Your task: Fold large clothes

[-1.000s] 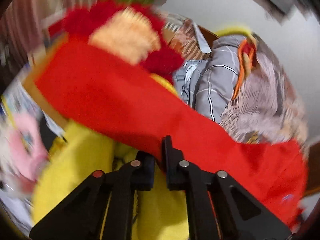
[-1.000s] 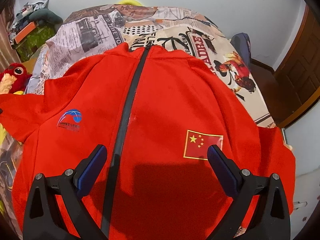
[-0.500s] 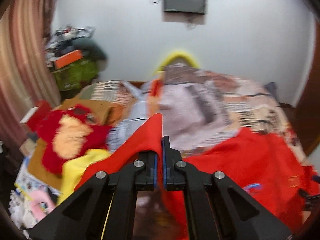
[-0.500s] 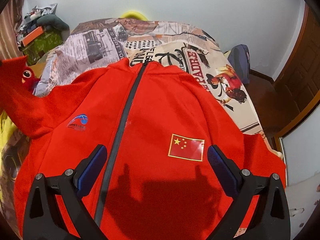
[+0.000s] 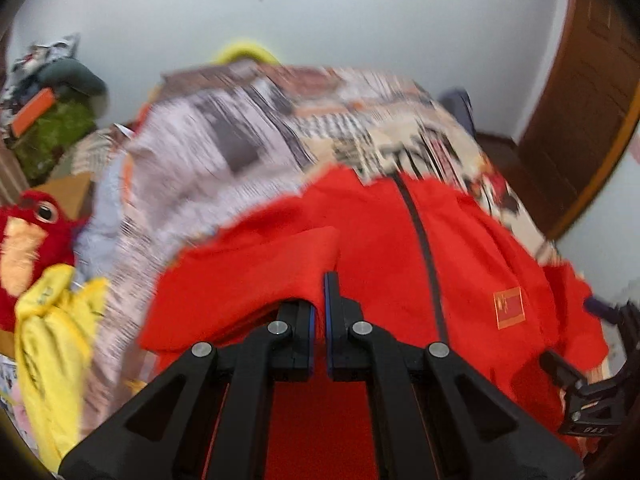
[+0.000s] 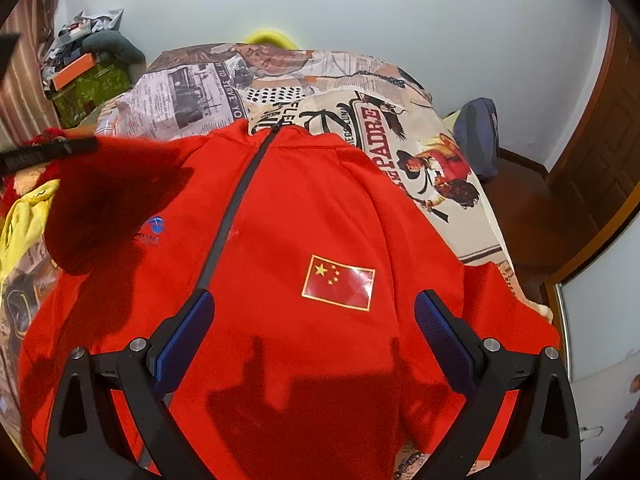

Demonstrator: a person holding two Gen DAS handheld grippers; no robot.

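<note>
Red jacket (image 6: pixel 304 216) flat on bed (image 6: pixel 448 184), right gripper (image 6: pixel 316 320) fingers (image 6: pixel 438 326) spread above

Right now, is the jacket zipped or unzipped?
Zipped as far as visible: the jacket's zip runs closed from the collar down; its bottom end is hidden.

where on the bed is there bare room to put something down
Free: the newspaper-print bedspread beyond the red jacket collar, and the strip along the jacket's right side near the blue bag. Crowded: the left edge, with the yellow garment and red plush toy.
</note>
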